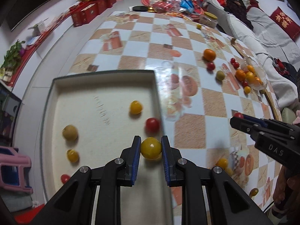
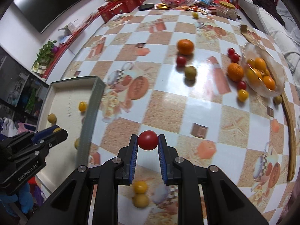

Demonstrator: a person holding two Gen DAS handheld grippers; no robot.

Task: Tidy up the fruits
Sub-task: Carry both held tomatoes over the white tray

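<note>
We see a yellow tomato (image 1: 151,148) pinched between the blue pads of the left gripper (image 1: 151,147), held over the near right corner of the shallow box (image 1: 105,74), whose right wall passes just behind it. Inside the box lie a red tomato (image 1: 152,124) just at 12 o'clock of the held one, another yellow tomato (image 1: 135,107) further toward 11, a greenish-brown fruit (image 1: 70,132) at 9, a small yellow one (image 1: 72,155) below it, and a red one (image 1: 65,178) near the front wall.

The right gripper (image 2: 148,140) is clamped on a red cherry tomato (image 2: 148,140), held above the checkered tablecloth (image 2: 168,103). At 1 o'clock from it we find the glass bowl (image 2: 277,91) holding orange fruits, with an orange (image 2: 235,71) touching its left side. At 12 o'clock sit another orange (image 2: 185,46), a red tomato (image 2: 181,60) and a green fruit (image 2: 190,72). Beneath the right gripper, at 6 o'clock, a yellow tomato (image 2: 139,187) touches a yellowish fruit (image 2: 140,200).
</note>
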